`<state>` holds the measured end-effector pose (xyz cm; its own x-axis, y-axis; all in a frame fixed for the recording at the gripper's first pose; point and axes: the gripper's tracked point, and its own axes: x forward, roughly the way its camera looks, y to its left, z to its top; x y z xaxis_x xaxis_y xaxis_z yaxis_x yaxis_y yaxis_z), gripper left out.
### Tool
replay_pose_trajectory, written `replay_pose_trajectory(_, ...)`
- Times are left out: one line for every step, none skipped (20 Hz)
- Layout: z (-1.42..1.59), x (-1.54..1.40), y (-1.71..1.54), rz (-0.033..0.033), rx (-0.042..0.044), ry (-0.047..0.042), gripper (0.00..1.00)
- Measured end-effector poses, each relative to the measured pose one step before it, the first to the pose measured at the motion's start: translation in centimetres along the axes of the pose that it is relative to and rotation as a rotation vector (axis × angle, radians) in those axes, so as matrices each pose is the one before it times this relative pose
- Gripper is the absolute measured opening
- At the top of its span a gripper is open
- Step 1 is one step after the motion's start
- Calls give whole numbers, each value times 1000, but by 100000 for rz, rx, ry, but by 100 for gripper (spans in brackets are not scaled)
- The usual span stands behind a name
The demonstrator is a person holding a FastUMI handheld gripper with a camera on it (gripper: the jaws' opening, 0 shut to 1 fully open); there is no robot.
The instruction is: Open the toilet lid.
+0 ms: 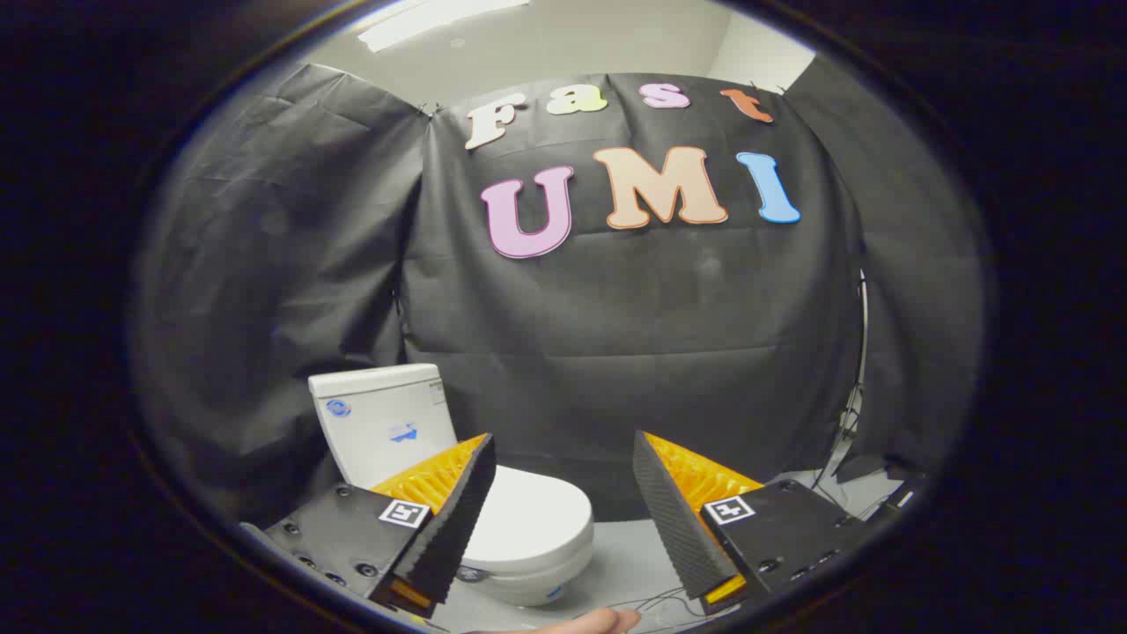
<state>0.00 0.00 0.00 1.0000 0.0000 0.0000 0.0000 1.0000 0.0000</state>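
The toilet lid (533,519) lies flat and closed over the bowl (537,577), so we cannot see inside. Its long axis runs from the tank (383,423) at the far left toward the near right. We hold the gripper (563,519) wide open with nothing in it; the lid sits between and just beyond its fingers (453,519), nearer the left one.

tongs (563,458) apart, empty | toilet lid (533,519) down, beyond fingers
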Motion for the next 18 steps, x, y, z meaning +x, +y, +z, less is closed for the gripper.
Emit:
replay_pose_trajectory(249,-149,1399,1225,923,-1084,98)
replay_pose_trajectory(-228,-316,1519,1564,909,-756,98)
replay_pose_trajectory(-283,-527,1421,1498,407,-57,98)
replay_pose_trajectory(-574,-732,1366,1060,-193,169,98)
replay_pose_trajectory(-402,-665,990,932,-362,127,98)
replay_pose_trajectory(-587,-670,921,457,-969,462,98)
replay_pose_trajectory(-633,-694,491,-790,-1548,887,98)
replay_pose_trajectory(-562,-444,273,-908,-1000,1001,98)
replay_pose_trajectory(-420,-317,273,-791,-202,1118,98)
replay_pose_trajectory(-131,-107,280,-446,247,193,98)
replay_pose_trajectory(199,49,448,868,76,-539,98)
replay_pose_trajectory(-268,129,300,940,103,429,98)
replay_pose_trajectory(-449,83,193,980,626,1264,98)
replay_pose_trajectory(-219,170,30,567,1158,-97,98)
replay_pose_trajectory(-118,157,225,1477,1610,-546,98)
replay_pose_trajectory(-377,162,173,698,895,-414,98)
replay_pose_trajectory(-614,47,-71,342,577,781,98)
replay_pose_trajectory(-985,96,-157,-212,503,1482,98)
